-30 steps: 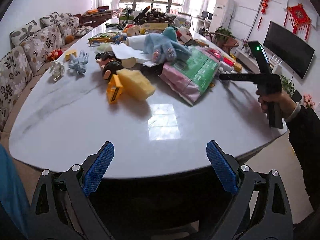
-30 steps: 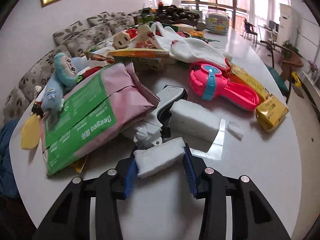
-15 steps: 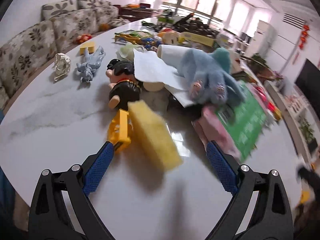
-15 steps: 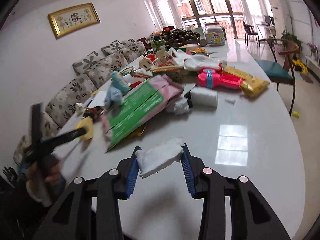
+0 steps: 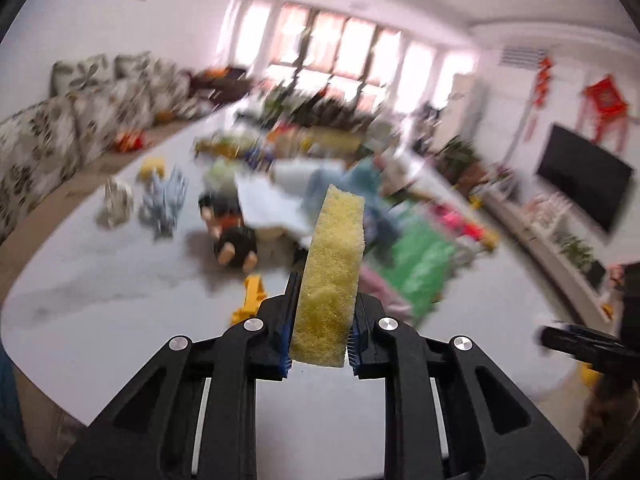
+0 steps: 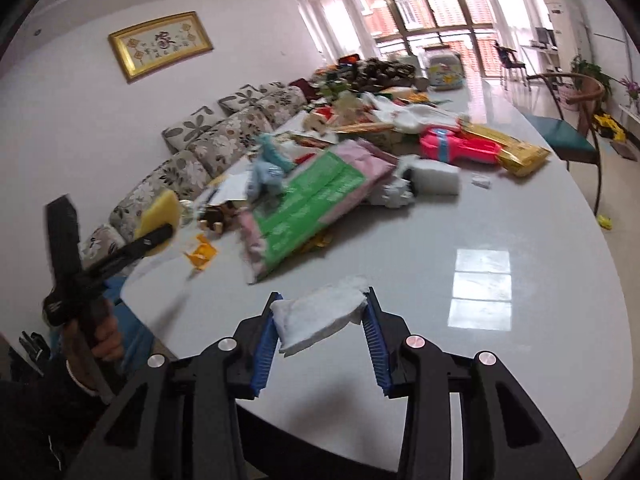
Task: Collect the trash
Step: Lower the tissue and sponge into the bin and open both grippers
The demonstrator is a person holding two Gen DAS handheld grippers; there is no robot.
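Yellow sponge (image 5: 330, 276) upright, clamped between jaws; crumpled white tissue (image 6: 320, 314) held above table edge

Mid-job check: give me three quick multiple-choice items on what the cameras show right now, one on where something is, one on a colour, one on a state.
1. Where is the pink and green packet?
A. lying on the table among the clutter
B. on the sofa
C. in the right gripper

2. What colour is the sponge in the left gripper?
A. pink
B. yellow
C. white

3. What is the state of the right gripper?
A. open and empty
B. shut on the white wad
C. shut on a toy

Answers:
1. A, the packet rests flat on the white table beside the blue plush toy.
2. B, the sponge is yellow in both views; the left jaws have just been closing and now press on it.
3. B, both blue pads press on the white wad, held clear above the table.
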